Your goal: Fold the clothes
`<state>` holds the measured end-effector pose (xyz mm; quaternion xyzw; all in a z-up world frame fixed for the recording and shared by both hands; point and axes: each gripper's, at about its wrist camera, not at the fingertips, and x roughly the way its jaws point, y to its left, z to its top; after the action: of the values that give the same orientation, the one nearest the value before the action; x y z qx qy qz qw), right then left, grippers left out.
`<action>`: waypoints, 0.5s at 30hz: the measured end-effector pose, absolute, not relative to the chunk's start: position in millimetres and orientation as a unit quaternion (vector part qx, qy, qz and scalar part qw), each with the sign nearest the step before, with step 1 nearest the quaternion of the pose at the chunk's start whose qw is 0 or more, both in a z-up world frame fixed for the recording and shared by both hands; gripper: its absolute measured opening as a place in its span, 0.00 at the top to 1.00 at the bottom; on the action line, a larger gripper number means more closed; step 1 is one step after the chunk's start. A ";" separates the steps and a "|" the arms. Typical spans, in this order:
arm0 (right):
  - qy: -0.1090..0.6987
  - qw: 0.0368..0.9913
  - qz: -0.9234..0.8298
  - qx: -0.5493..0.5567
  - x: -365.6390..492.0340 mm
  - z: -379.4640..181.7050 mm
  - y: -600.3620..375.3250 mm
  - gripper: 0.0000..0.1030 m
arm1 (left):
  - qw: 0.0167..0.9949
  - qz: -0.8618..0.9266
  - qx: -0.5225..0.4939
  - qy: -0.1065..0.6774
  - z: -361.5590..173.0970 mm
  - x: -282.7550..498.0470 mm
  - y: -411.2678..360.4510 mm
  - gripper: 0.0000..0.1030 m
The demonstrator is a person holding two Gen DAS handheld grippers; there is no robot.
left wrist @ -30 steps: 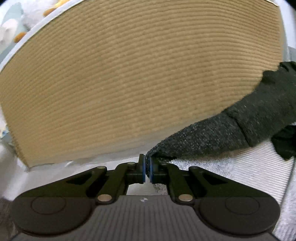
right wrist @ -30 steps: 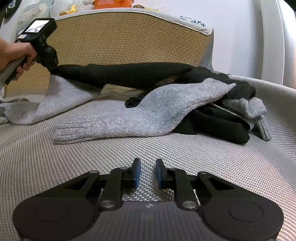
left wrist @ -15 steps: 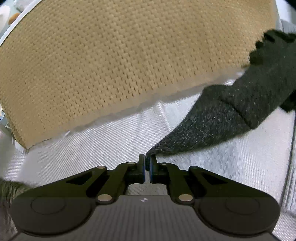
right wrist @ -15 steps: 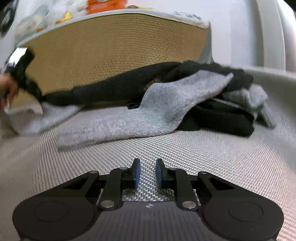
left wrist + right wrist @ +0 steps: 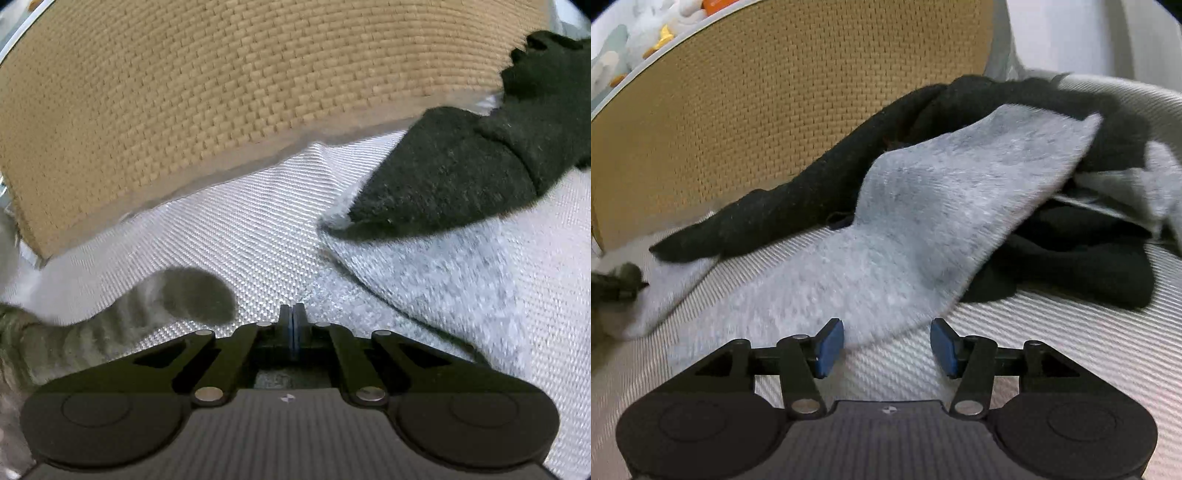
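Hovering with right gripper (image 5: pixel 887 345) fingers spread wide at the near edge of the grey sock (image 5: pixel 923 229); keeping left gripper (image 5: pixel 291 326) fingers clenched empty, black sock (image 5: pixel 454 170) lying far right.

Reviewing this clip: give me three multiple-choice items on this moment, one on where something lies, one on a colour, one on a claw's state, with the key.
1. Where does the tip of the black sock lie?
A. on a grey sock
B. inside the tan woven panel
C. between the left claw's pads

2. What colour are the right claw's pads?
A. red
B. blue
C. yellow

3. How does the right claw stand?
A. shut on the black sock
B. shut on nothing
C. open, at the near edge of the grey sock

Key: 1 A, its tip rests on grey knit ahead of the shut left claw. 2 B, both pads show blue. 3 C, a wide gap separates the pads.
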<state>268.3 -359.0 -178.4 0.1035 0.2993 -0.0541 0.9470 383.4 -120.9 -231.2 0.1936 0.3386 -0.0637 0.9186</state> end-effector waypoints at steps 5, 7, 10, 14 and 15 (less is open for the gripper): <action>0.292 0.943 -0.057 0.151 284.7 -182.3 -367.7 0.31 | 0.932 -0.064 0.160 0.320 -236.2 378.3 -114.4 1.00; 0.289 0.941 -0.062 0.165 290.0 -182.8 -369.1 0.28 | 0.935 -0.059 0.163 0.310 -239.3 376.6 -116.2 1.00; 0.290 0.938 -0.083 0.173 295.6 -180.8 -368.1 0.35 | 0.939 -0.052 0.167 0.295 -243.9 374.1 -119.0 1.00; 0.290 0.934 -0.110 0.179 293.3 -178.1 -369.2 0.75 | 0.945 -0.046 0.165 0.279 -249.0 372.2 -119.8 1.00; 0.290 0.933 -0.116 0.180 292.7 -177.4 -369.5 0.82 | 0.946 -0.047 0.160 0.278 -249.5 372.6 -118.3 1.00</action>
<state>292.7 -369.5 -177.4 0.1799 0.2903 -0.1163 0.9326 372.6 -118.3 -249.5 0.1604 0.2778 -0.0470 0.9460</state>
